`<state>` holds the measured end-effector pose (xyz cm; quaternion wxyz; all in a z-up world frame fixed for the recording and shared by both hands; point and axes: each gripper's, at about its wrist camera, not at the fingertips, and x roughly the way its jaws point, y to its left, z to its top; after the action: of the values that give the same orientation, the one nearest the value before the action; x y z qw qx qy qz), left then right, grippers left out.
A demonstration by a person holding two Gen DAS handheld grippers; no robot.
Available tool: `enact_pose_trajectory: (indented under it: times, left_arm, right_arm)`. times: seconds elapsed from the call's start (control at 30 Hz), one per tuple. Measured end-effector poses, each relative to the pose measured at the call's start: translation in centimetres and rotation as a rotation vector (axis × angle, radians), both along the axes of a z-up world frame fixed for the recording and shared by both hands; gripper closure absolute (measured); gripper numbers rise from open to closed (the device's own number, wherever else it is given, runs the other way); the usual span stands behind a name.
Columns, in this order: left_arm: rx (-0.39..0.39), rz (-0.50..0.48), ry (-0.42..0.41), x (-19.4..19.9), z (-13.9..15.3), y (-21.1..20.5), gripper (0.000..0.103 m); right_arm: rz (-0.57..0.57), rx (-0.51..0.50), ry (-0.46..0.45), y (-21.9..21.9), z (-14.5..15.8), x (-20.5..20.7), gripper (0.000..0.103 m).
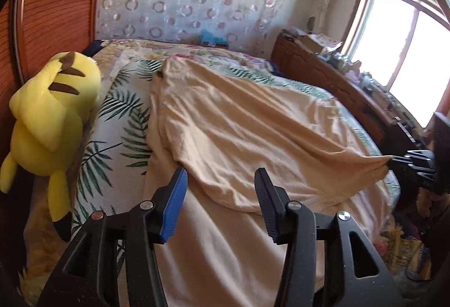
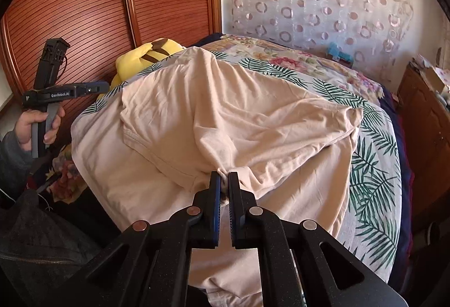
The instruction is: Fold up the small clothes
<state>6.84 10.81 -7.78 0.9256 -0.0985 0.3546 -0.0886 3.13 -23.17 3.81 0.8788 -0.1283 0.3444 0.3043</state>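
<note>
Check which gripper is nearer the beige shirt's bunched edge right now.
Right. The right gripper is shut on the beige shirt, jaws pinching its bunched edge. The left gripper hangs open above the shirt near the yellow plush, gripping nothing.

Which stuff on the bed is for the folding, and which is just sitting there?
For the folding:
peach shirt
right gripper, shut on the shirt
left gripper, open

Just there:
yellow plush toy
leaf-print bedspread
blue object by the curtain
</note>
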Motion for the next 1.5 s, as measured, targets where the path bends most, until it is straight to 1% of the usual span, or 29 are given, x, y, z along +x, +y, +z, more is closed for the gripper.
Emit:
enact_pose_trajectory:
  times: [0.03,0.07,0.17,0.2,0.23,0.33,0.5,0.53,0.57,0.63,0.77,0.87,0.97,1.07,1.17,1.27,1.33,1.43,1.5]
  left_arm:
    - [0.013,0.013,0.008,0.2,-0.4,-0.1,0.052]
    - [0.014,0.011,0.025,0.5,-0.8,-0.1,0.055]
    - [-0.018,-0.016,0.084,1.5,-2.3,-0.3,0.066]
    - [-0.030,-0.026,0.090,1.6,-2.6,-0.4,0.068]
    - [-0.037,-0.034,0.101,1.7,-2.9,-0.5,0.068]
    - [-0.027,-0.045,0.126,2.4,-3.5,-1.3,0.068]
    - [-0.030,-0.038,0.126,2.8,-3.5,-1.5,0.068]
    - [-0.023,-0.042,0.118,2.8,-3.5,-1.6,0.080]
    - [-0.002,-0.045,0.113,2.8,-3.5,-1.9,0.101]
    - [0.011,-0.047,0.092,2.7,-3.2,-2.0,0.101]
    - [0.000,-0.041,0.000,0.6,0.0,-1.5,0.101]
    - [-0.001,-0.033,-0.064,-1.4,2.8,-0.8,0.101]
    - [-0.006,-0.034,-0.105,-3.0,5.1,0.0,0.101]
    - [0.007,-0.032,-0.125,-4.5,6.2,0.5,0.101]
    - [0.018,-0.022,-0.113,-5.4,5.9,0.8,0.101]
    - [0.037,-0.003,-0.076,-5.7,4.2,1.1,0.101]
    - [0.036,0.006,-0.037,-5.6,2.6,1.3,0.101]
    - [0.070,0.030,0.013,-5.4,0.6,1.3,0.101]
    - [0.058,0.019,0.034,-5.3,-0.1,1.3,0.101]
  right_arm:
    - [-0.002,0.000,-0.001,0.0,-0.1,0.0,0.098]
    - [-0.003,0.002,-0.001,0.0,-0.2,0.0,0.098]
    - [-0.008,0.006,-0.001,0.2,-0.4,0.0,0.098]
    - [-0.008,0.006,-0.002,0.0,-0.7,0.1,0.098]
    - [-0.010,0.007,-0.002,-0.1,-0.8,0.1,0.098]
    - [-0.018,0.004,-0.005,0.0,-1.0,0.2,0.098]
    - [-0.017,0.003,-0.015,-0.3,-1.2,0.1,0.098]
    - [-0.017,0.005,-0.016,-0.3,-1.2,0.0,0.098]
    - [-0.017,0.008,-0.016,-0.4,-1.2,0.0,0.098]
    - [-0.018,0.011,-0.015,-0.6,-1.3,0.1,0.098]
    - [-0.011,0.012,-0.012,-0.9,-1.1,-0.3,0.098]
    - [0.009,0.002,-0.022,-1.0,-0.2,-1.2,0.098]
    - [0.033,0.007,-0.032,-1.3,1.0,-2.5,0.099]
    - [0.050,0.016,-0.040,-1.5,2.4,-3.7,0.099]
    - [0.070,0.022,-0.033,-1.9,3.4,-5.1,0.099]
    - [0.084,0.009,-0.027,-2.2,3.6,-6.3,0.099]
    - [0.080,-0.007,-0.015,-2.2,3.1,-6.6,0.098]
    - [0.047,-0.010,0.013,-2.8,2.0,-6.2,0.098]
    - [0.007,0.001,0.026,-3.8,1.4,-5.6,0.098]
